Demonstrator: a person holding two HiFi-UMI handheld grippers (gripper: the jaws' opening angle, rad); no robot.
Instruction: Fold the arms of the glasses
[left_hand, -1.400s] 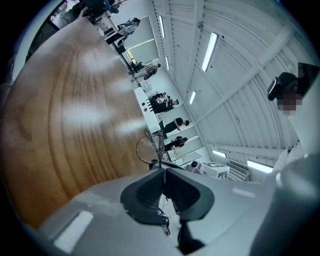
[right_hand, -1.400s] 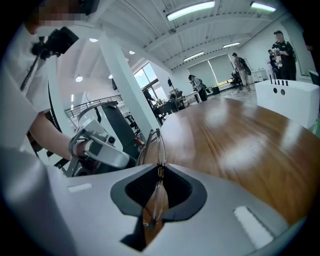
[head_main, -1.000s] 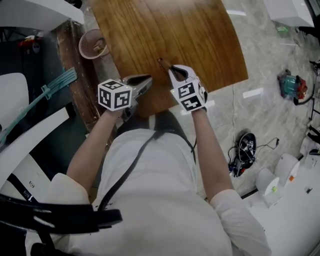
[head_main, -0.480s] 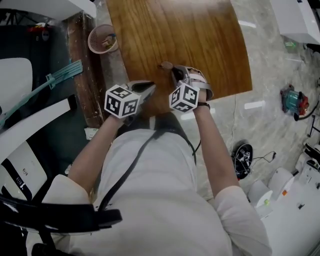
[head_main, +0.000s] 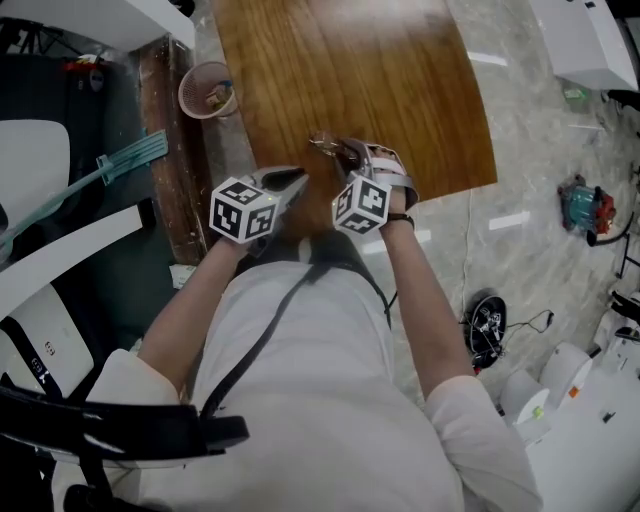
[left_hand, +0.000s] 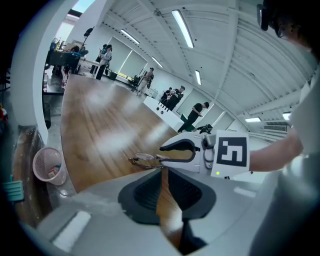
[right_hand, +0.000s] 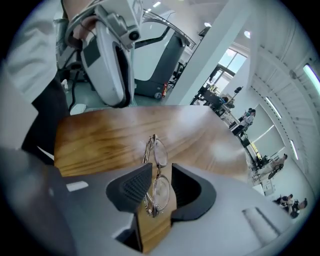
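The thin metal-framed glasses hang just above the wooden table, one lens between the pads of my right gripper, which is shut on the frame. In the head view the glasses stick out to the left of the right gripper. My left gripper sits a little left of and nearer than the glasses, pointing toward them. In the left gripper view its jaws have just been opening slightly, stand narrowly apart, and hold nothing. The glasses show beyond them, held by the right gripper.
A pink mesh basket stands on the floor off the table's left edge, beside a dark wooden plank. The table's near edge runs just under both grippers. Cables and a teal tool lie on the floor at the right.
The right gripper has rolled about its own axis, so its marker cube now faces differently and the glasses stick out leftward from its tips. Neither hand has shifted much.
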